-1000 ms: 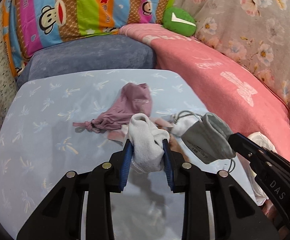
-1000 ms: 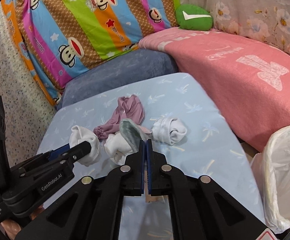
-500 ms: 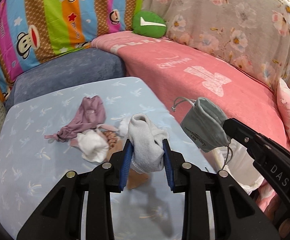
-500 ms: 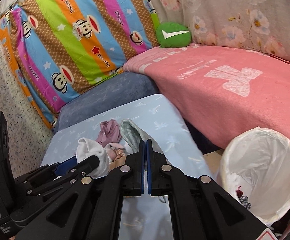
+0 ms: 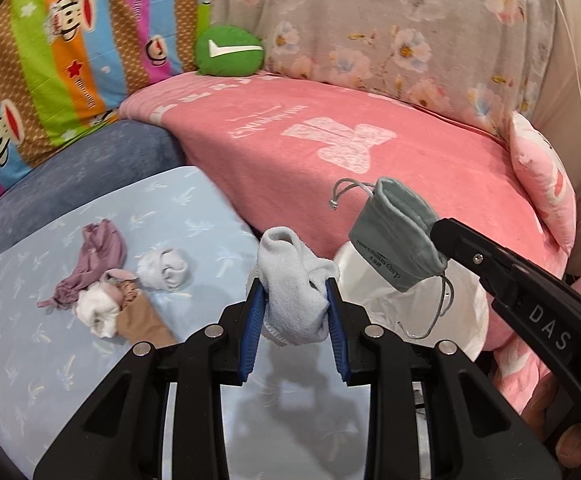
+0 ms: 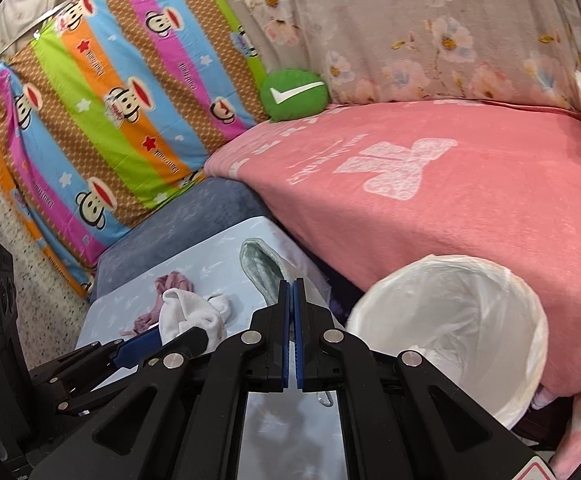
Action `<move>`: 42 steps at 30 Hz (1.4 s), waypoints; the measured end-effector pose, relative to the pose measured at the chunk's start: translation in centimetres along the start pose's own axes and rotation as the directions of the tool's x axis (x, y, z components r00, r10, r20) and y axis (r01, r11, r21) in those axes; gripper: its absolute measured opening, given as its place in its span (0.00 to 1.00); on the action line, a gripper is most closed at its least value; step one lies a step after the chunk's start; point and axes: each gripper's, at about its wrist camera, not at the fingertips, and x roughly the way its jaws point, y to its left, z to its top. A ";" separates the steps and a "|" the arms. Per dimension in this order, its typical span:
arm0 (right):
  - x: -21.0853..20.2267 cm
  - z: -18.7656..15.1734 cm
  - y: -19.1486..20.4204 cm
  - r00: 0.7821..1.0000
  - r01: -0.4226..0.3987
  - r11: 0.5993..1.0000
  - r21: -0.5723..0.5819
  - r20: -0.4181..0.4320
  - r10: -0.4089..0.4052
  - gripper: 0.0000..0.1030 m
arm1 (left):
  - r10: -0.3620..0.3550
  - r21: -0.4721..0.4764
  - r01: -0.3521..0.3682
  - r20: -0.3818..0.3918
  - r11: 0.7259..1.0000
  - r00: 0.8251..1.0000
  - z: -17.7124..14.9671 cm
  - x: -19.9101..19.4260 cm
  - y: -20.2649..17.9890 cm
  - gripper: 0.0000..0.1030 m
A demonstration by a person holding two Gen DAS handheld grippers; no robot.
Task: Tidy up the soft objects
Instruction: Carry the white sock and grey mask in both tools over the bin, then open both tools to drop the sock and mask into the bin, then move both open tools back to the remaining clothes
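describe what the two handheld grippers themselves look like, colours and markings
Both are black plastic frames with angular cut-outs and silver round bolts. The left gripper has ribbed blue finger pads. The right gripper has flat blue pads too, and its side reads "DAS" in pale letters in the left wrist view. No cables or sleeves show.

Bright, even indoor light, soft shadows (fisheye bending, dark vignetted corners).

"das" in pale letters on the right gripper (image 5: 440, 236) arm. grey drawstring pouch (image 5: 396, 236) carries dark print, roughly "napcissus corp". pink blanket (image 5: 350, 148) lettering too faint to read.
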 end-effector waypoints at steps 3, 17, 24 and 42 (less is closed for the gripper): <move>-0.6 0.1 -2.0 1.000 0.021 0.999 0.028 0.008 -0.021 0.03 | -0.025 0.026 0.025 -0.005 0.999 1.000 0.3 0.4 -1.8 0.28; -2.1 0.3 -9.2 0.995 0.095 0.988 0.124 0.017 -0.097 0.03 | -0.113 0.096 0.116 -0.042 0.989 0.993 0.7 2.5 -7.2 0.29; -2.2 0.3 -10.3 0.993 0.118 0.983 0.138 0.016 -0.121 0.04 | -0.135 0.119 0.139 -0.037 0.983 0.990 0.8 2.9 -8.6 0.30; -2.5 -0.1 -10.4 0.990 0.132 0.981 0.141 0.026 -0.137 0.21 | -0.060 0.097 0.057 0.027 0.994 0.998 0.7 2.2 -7.2 0.65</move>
